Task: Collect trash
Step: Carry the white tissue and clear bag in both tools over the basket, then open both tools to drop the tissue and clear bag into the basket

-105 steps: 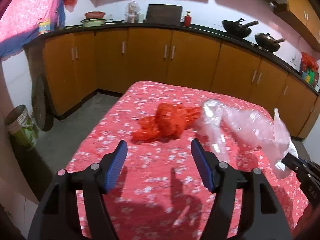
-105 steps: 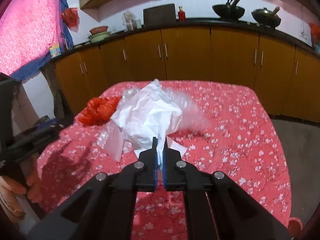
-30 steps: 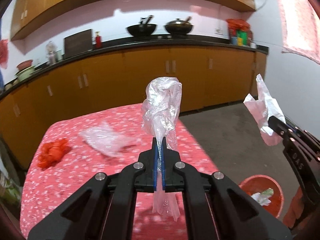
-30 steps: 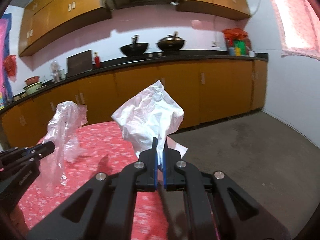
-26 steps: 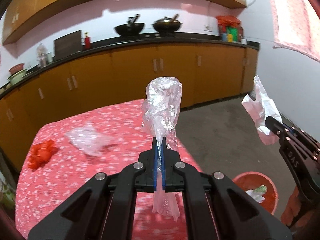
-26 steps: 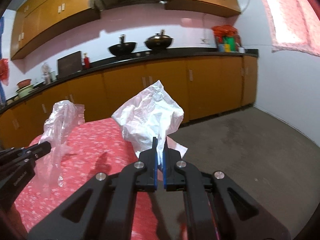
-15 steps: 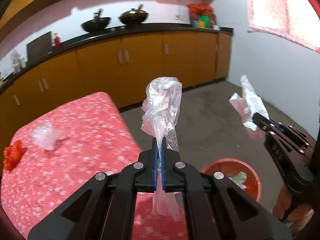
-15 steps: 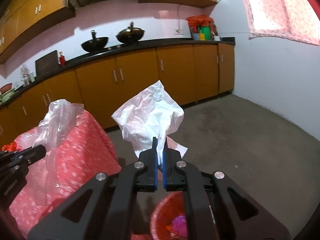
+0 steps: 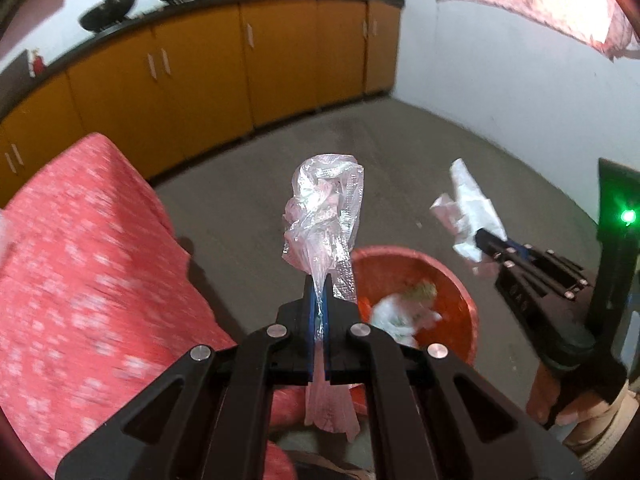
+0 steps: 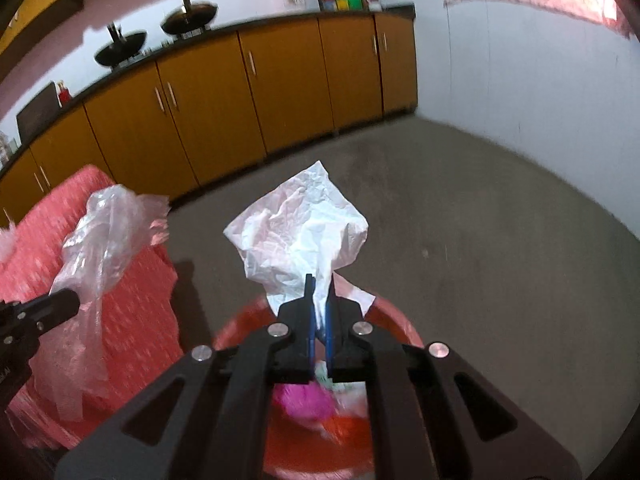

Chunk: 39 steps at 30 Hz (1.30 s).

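Both grippers moved off the red tablecloth to above the orange bin.
Left gripper pinches clear plastic bag; right gripper, fingers barely parted, clamps white crumpled wrapper; floor beyond.

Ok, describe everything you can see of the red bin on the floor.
The red bin is a round, open-topped tub that looks like plastic, standing upright on the grey floor close to the corner of the table. Inside lie white crumpled scraps and something pink. Both grippers are above it; nothing visibly touches its rim. Its near side is hidden.
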Available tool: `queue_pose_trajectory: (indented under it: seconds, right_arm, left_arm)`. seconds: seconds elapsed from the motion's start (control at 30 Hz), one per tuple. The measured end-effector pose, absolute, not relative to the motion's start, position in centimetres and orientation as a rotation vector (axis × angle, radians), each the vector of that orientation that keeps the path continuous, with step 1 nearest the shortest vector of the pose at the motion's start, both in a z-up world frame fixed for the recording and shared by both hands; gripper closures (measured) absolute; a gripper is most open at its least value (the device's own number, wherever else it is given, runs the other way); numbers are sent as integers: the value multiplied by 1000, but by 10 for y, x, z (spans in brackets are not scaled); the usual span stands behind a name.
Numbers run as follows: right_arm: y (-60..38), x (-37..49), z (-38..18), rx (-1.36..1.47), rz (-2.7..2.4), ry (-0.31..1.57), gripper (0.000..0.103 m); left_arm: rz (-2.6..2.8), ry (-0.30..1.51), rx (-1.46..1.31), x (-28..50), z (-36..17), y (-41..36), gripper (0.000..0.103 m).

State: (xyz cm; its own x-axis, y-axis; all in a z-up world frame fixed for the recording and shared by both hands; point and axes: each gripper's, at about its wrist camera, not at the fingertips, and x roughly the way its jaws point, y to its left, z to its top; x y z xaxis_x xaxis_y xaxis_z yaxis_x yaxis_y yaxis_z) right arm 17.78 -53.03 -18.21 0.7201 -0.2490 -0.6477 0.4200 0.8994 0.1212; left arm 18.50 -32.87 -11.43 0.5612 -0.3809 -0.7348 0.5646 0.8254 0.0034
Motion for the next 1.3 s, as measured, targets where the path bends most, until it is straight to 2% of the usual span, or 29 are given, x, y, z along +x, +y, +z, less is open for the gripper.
queue_pose_trajectory:
  seconds: [0.27,0.43,0.57,0.67,0.8,0.97,1.07,1.23,1.3]
  right_arm:
    - [-547,176,-246,351,-357,814,98]
    - [-553,183,-265,372,-361,860,97]
    - [-555,192,-270,394,-350,873,93]
    - [-555,197,-269,393,-352,869,87]
    - [-554,201,-270,384,-352,868,86]
    - [-552,198,-263,383,-354,855,85]
    - [-552,197,-258,378,-361,846,80]
    - [-550,196,-245,365,-363,832,79]
    - [-545,197,-236,352,-357,820,75]
  left_arm:
    - [-598,925,323,184,-165,-362,100]
    - [-604,981,336,191,-185,-374,100]
    - [-600,1007,340,196,-196,-383,100]
    - [-601,1018,335,203,-200,-384,94]
    - [-592,1008,328,200,-200,-383,79]
    - [-572,991,283,205,-192,-371,79]
    - [-544,973,250,210,-182,-360,79]
    - [-502,946,186,215,-165,-338,79]
    - [-492,920,166,214,-153,-326,78]
